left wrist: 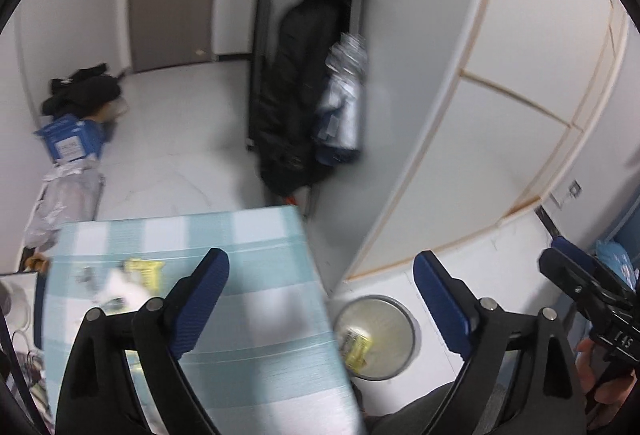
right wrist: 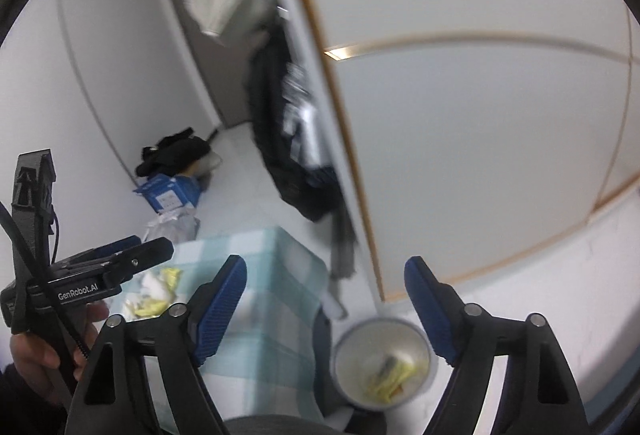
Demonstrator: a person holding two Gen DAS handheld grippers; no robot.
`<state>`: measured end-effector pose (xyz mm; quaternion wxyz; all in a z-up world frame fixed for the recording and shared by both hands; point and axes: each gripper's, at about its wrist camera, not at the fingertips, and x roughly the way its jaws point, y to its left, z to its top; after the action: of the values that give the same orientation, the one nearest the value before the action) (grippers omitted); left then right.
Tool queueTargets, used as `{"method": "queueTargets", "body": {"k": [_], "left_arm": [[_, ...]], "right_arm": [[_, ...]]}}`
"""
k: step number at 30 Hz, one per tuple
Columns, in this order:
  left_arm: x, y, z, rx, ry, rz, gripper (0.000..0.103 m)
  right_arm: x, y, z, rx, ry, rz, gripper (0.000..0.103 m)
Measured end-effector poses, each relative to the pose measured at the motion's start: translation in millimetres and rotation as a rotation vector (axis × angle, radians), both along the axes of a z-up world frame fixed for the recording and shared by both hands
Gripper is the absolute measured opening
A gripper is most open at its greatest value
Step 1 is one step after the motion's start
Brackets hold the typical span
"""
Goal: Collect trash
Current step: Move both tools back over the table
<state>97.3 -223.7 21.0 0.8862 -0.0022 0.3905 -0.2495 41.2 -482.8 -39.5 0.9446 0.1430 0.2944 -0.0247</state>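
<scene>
Trash on table: crumpled yellow and white wrappers (left wrist: 138,277) lie loose on the checked table (left wrist: 256,319), at about 10 o'clock from the left hand-held gripper. The heap is blurred; its long axis seems to run roughly 9 to 3 o'clock, but which way any piece points cannot be told.
Trash in bin: more yellow wrappers (right wrist: 390,379) lie at the bottom of the round bin (right wrist: 420,335), long axis running from about 7 to 1 o'clock in the right wrist view.
Bin: on the floor just beside the table's corner, mouth up, at about 6 o'clock below both cameras.
Left hand-held gripper (left wrist: 320,311): jaws spread wide, nothing between them; held above the table edge and the bin, tilted down. One blue pad (left wrist: 202,303) is over the table, the other over the floor near the bin.
Right hand-held gripper (right wrist: 326,313): jaws spread wide and holding nothing, above the bin, pointed down and forward.
Hands: a hand (right wrist: 48,351) grips the left tool's handle, seen at 8 o'clock in the right wrist view.
Surroundings: a blue box (left wrist: 72,139) and dark clothes (left wrist: 82,93) on the floor by the far wall.
</scene>
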Motion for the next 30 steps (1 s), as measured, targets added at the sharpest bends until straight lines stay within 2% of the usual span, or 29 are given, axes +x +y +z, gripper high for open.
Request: {"method": "queueTargets", "body": {"k": [8, 16, 19, 23, 30], "left_arm": [[-17.4, 87.9, 19.9, -0.028, -0.090, 0.201, 0.100], [-34.7, 164.0, 17.4, -0.042, -0.166, 0.407, 0.101], [-41.3, 188.4, 14.2, -0.045, -0.191, 0.465, 0.101], [-44.1, 213.3, 0.5, -0.049, -0.177, 0.500, 0.101], [-47.3, 254.4, -34.5, -0.055, -0.102, 0.541, 0.101]], "right_arm": [[-7.0, 71.0, 37.4, -0.066, -0.131, 0.093, 0.094], [-9.0, 141.7, 44.9, -0.100, -0.202, 0.196, 0.095], [-10.9, 173.1, 39.9, -0.136, -0.230, 0.256, 0.095], [-9.7, 209.3, 28.8, -0.160, -0.235, 0.329, 0.095], [8.4, 254.2, -13.4, -0.102, -0.128, 0.413, 0.095]]}}
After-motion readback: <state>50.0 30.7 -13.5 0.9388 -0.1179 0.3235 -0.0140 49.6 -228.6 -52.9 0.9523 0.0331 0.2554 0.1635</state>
